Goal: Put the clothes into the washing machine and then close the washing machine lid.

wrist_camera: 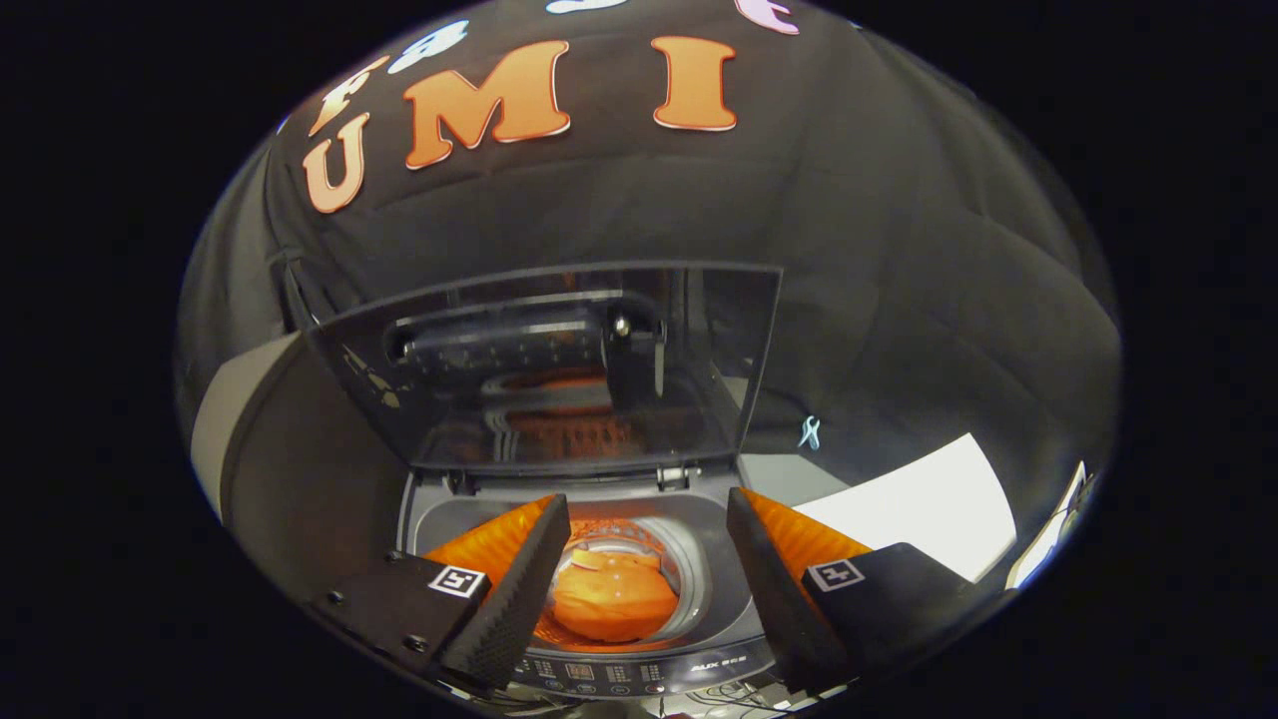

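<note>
At the bottom centre of the frame we see the gripper [639,559] with fingers wide apart, holding nothing; between them, lower centre, the orange clothes [614,604] lie inside the drum of the washing machine [639,674]; beyond, at centre, its transparent lid [559,369] stands upright and open.

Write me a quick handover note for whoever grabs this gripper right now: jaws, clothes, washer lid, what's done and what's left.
Gripper: jaws open, holding nothing, poised above the washing machine's opening.
Clothes: an orange bundle lying in the drum, seen between the fingers and below them.
Lid: raised, standing upright at the back of the machine, beyond the fingers.
Done: the clothes look to be in the drum.
Left: reach to the lid, swing it down and shut it.
</note>
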